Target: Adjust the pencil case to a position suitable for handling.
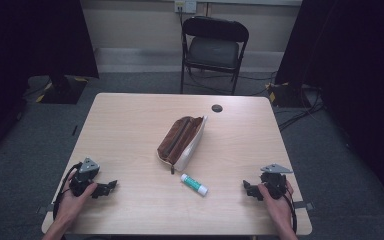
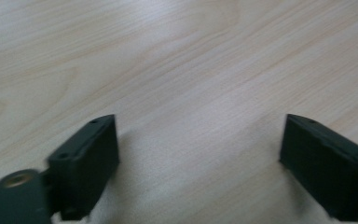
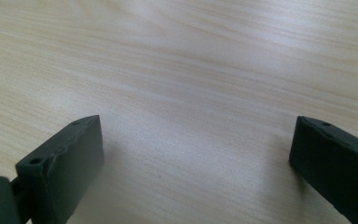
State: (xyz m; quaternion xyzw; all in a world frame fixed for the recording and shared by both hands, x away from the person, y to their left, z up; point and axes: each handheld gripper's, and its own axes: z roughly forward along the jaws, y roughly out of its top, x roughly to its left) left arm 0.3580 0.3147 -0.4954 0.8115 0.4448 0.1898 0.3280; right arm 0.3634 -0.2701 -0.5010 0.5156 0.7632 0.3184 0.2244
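Note:
A brown and white pencil case lies unzipped in the middle of the light wooden table. A white glue stick with a green cap lies on its side just in front of the case. My left gripper rests on the table at the front left, open, jaws pointing right, with bare wood between them. At the front right my right gripper rests on the table, open, jaws pointing left toward the glue stick, nothing between them.
A dark round grommet sits near the table's far edge. A black folding chair stands behind the table. Cables run over the grey floor at the right. Dark curtains hang at both sides.

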